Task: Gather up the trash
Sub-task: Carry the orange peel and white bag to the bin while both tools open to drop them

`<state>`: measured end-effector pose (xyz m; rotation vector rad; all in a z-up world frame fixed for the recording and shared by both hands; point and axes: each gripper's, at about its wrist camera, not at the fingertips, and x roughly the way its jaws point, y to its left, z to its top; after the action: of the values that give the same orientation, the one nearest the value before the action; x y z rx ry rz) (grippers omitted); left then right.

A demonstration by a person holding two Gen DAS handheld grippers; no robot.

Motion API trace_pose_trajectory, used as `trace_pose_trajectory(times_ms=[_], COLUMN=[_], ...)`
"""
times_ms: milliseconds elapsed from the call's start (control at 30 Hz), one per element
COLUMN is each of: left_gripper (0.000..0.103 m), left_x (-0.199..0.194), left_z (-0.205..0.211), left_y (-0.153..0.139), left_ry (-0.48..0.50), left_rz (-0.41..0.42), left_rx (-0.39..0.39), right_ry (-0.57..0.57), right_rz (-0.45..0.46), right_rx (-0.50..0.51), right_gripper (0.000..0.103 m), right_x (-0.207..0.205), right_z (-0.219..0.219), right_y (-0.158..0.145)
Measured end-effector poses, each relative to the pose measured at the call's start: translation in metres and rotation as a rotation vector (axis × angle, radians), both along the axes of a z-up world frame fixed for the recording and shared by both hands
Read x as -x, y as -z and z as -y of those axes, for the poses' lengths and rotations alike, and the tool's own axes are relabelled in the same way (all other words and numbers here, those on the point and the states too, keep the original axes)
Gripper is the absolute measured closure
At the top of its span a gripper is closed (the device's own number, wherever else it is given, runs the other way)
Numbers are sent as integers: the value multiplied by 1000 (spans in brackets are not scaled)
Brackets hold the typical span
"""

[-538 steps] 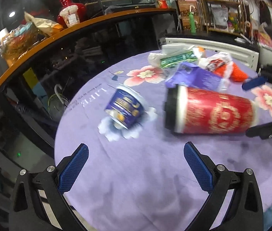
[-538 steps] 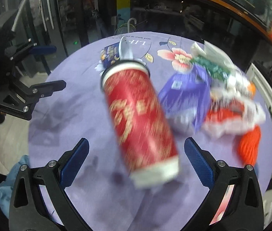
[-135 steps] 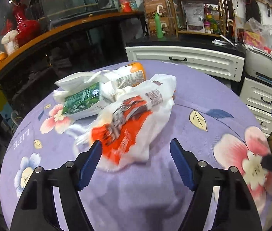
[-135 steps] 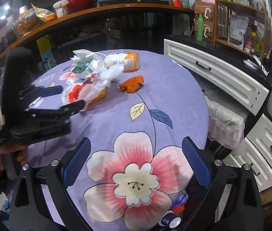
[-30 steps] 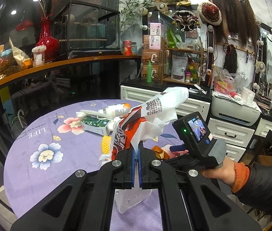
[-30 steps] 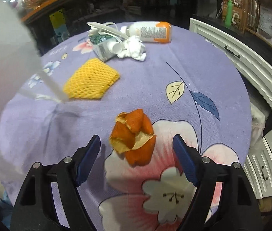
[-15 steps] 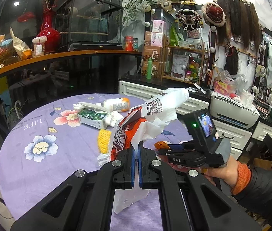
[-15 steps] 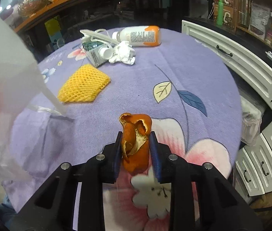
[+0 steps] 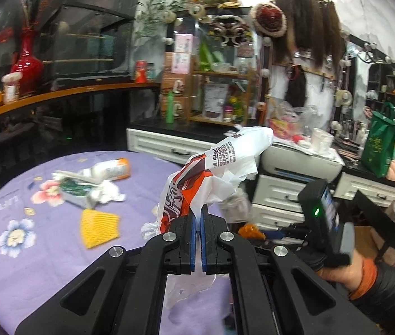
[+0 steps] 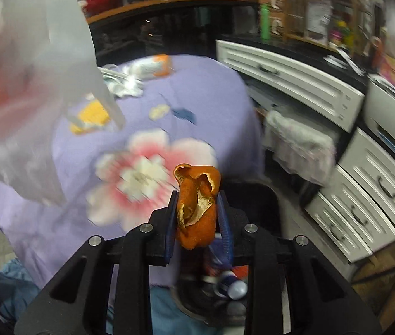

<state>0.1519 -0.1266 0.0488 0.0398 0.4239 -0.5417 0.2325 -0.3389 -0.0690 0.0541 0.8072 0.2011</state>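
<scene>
My left gripper is shut on a white and orange plastic bag, which hangs above the purple flowered table. In the right wrist view the bag fills the upper left, blurred. My right gripper is shut on a curled piece of orange peel. It holds the peel past the table's edge, above a black bin that has a can inside. In the left wrist view the peel shows just right of my left fingers.
A yellow foam net, a green carton with crumpled tissue and a white bottle with an orange end lie on the table. White drawer units stand beyond the table. A hand in a dark sleeve carries the right gripper.
The right gripper shut on the orange peel, lifted it off the table and carried it past the table's edge over the bin. The left gripper shifted with the bag still pinched.
</scene>
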Motion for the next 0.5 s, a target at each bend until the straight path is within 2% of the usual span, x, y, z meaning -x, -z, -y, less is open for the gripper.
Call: trace_pose_trajectory(times_ms=[200, 400, 433, 500], left_gripper=[100, 100, 100, 100], left_x=[-3, -8, -10, -12], left_z=[34, 62, 66, 75], left_y=[5, 22, 25, 35], left_ry=[67, 100, 104, 115], left_rz=[-27, -64, -72, -91], left_rx=[11, -29, -37, -54], right_ry=[60, 94, 97, 108], right_rz=[-95, -163, -171, -186], right_rx=[-19, -33, -35, -32], right_gripper=[75, 73, 72, 60], right_x=[6, -1, -1, -1], right_z=[30, 45, 46, 48], right_y=[48, 92, 97, 106])
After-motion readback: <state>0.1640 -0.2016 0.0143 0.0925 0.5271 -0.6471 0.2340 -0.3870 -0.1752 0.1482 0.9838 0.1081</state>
